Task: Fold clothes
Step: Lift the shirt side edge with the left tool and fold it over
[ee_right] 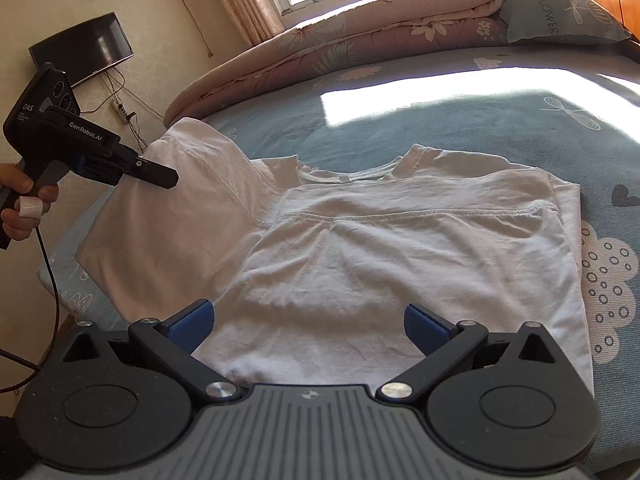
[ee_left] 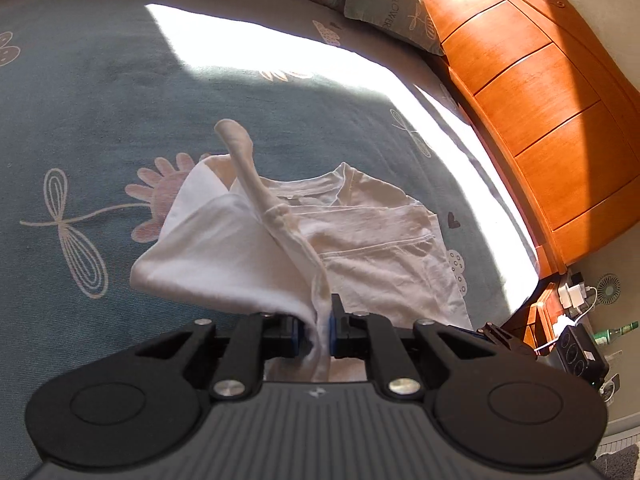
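Note:
A white T-shirt [ee_right: 380, 248] lies on the blue-grey bedsheet [ee_right: 500, 120], collar away from me, its bottom part folded up over the chest. My left gripper [ee_left: 320, 332] is shut on a bunched edge of the T-shirt [ee_left: 372, 248] and holds that side lifted off the bed, with a strip of cloth rising ahead of the jaws. In the right wrist view the left gripper [ee_right: 160, 174] sits at the shirt's raised left side, held by a hand [ee_right: 20, 208]. My right gripper [ee_right: 308, 324] hovers over the shirt's near hem, open, with nothing between its blue pads [ee_right: 192, 320].
A folded floral quilt [ee_right: 360, 28] and a pillow [ee_right: 560, 12] lie at the head of the bed. A wooden headboard [ee_left: 540, 100] runs along the right, with a nightstand [ee_left: 568, 312] holding chargers below it. A dark screen [ee_right: 84, 48] hangs on the left wall.

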`<action>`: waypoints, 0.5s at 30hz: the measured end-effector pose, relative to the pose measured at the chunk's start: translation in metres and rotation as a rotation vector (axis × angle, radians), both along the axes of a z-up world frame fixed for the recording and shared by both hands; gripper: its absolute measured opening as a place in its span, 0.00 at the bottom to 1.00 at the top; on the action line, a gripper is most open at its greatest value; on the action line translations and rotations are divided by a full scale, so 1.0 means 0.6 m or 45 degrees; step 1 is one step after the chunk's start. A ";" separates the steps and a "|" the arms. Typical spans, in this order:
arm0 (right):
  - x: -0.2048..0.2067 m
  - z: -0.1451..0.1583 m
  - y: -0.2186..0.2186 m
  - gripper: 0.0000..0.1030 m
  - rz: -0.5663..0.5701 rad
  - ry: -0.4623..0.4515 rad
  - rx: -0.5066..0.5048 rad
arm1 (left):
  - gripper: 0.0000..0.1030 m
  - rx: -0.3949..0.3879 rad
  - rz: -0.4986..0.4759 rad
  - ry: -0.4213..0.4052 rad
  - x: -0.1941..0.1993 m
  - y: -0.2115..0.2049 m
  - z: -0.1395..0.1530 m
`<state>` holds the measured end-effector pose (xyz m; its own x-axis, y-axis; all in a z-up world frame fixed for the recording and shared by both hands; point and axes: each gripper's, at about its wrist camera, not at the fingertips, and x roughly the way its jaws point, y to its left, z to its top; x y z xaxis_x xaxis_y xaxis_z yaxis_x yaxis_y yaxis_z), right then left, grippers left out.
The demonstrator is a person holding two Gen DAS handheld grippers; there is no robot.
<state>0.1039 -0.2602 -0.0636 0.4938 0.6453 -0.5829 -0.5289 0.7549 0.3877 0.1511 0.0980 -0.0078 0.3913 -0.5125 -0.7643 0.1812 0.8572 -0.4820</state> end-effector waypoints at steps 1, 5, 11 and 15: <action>-0.002 0.001 -0.004 1.00 -0.005 -0.008 -0.001 | 0.10 -0.007 -0.016 -0.004 0.004 -0.013 0.006; -0.012 0.008 -0.027 1.00 -0.027 -0.040 0.003 | 0.10 -0.043 -0.082 -0.021 0.021 -0.064 0.026; -0.023 0.011 -0.070 1.00 -0.096 -0.064 0.008 | 0.10 -0.138 -0.195 -0.027 0.052 -0.140 0.039; -0.032 0.012 -0.094 1.00 -0.131 -0.071 -0.003 | 0.10 -0.148 -0.263 -0.036 0.073 -0.197 0.042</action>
<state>0.0848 -0.3168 -0.0567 0.5887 0.5881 -0.5545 -0.4693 0.8072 0.3580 0.1949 -0.0204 0.0177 0.2896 -0.6679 -0.6855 0.3621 0.7395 -0.5675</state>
